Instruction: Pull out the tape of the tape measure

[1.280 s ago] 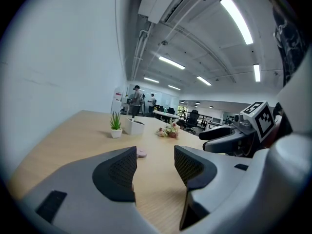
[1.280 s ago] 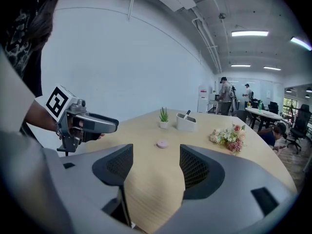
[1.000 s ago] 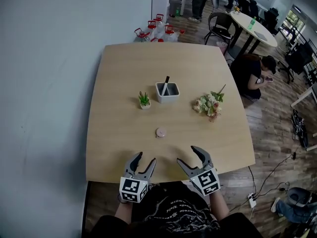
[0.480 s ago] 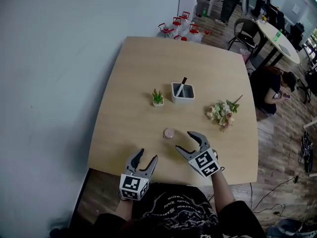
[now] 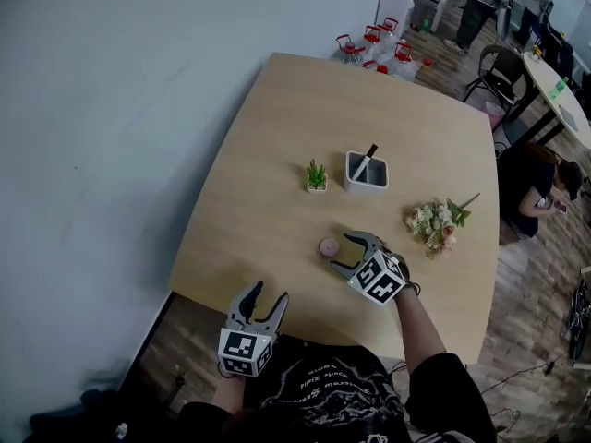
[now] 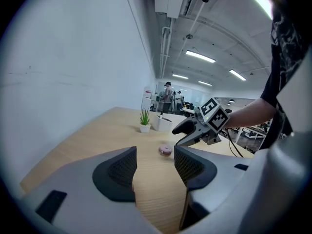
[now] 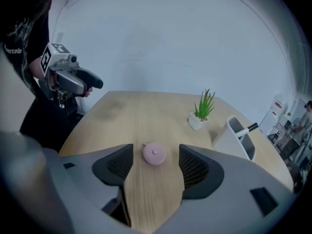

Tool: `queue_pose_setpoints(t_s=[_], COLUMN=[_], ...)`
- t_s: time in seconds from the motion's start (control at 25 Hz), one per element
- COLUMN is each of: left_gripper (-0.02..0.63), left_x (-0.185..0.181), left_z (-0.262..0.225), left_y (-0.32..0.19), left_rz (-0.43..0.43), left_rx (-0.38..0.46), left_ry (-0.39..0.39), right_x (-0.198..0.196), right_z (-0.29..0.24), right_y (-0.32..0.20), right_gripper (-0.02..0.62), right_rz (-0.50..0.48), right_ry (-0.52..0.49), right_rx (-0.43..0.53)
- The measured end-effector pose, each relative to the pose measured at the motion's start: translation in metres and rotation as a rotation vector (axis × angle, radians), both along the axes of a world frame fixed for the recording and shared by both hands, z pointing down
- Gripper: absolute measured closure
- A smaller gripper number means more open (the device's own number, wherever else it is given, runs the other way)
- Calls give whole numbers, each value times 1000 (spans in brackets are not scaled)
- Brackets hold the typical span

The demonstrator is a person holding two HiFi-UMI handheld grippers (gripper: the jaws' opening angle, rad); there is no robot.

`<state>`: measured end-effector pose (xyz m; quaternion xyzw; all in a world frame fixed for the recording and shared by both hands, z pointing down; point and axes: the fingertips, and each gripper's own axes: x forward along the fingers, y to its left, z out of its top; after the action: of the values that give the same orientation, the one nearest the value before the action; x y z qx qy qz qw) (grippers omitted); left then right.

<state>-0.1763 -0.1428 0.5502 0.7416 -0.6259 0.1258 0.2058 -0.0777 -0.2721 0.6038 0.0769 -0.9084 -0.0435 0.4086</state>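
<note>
Wooden surface (image 5: 268, 137) lies bare around pink tape measure (image 5: 328, 246) at right gripper (image 5: 341, 252) jaws, spread wide; left gripper (image 5: 270, 292) gapes empty at near edge.

Sm. potted plant (image 5: 316, 175), pen holder (image 5: 367, 172), flower bunch (image 5: 436, 221); wood table (image 5: 277, 146)

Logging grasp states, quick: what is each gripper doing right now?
Left gripper: open, empty.
Right gripper: open, the pink tape measure between its jaw tips, not yet gripped.
</note>
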Motion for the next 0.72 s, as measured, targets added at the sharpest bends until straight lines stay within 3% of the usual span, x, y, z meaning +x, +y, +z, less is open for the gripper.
queue_pose_setpoints(t_s=[0.36, 0.72], left_gripper=[357, 357], left_x=[-7, -16], left_z=[2, 6], left_y=[13, 30], left_rz=[-66, -131], left_rx=[-48, -93], left_ry=[-67, -89], right_x=[-13, -17], right_z=[45, 59], right_y=[-4, -3], right_gripper=[285, 313], right_rz=[-238, -303], right_ry=[165, 182], right_rx=[-20, -181])
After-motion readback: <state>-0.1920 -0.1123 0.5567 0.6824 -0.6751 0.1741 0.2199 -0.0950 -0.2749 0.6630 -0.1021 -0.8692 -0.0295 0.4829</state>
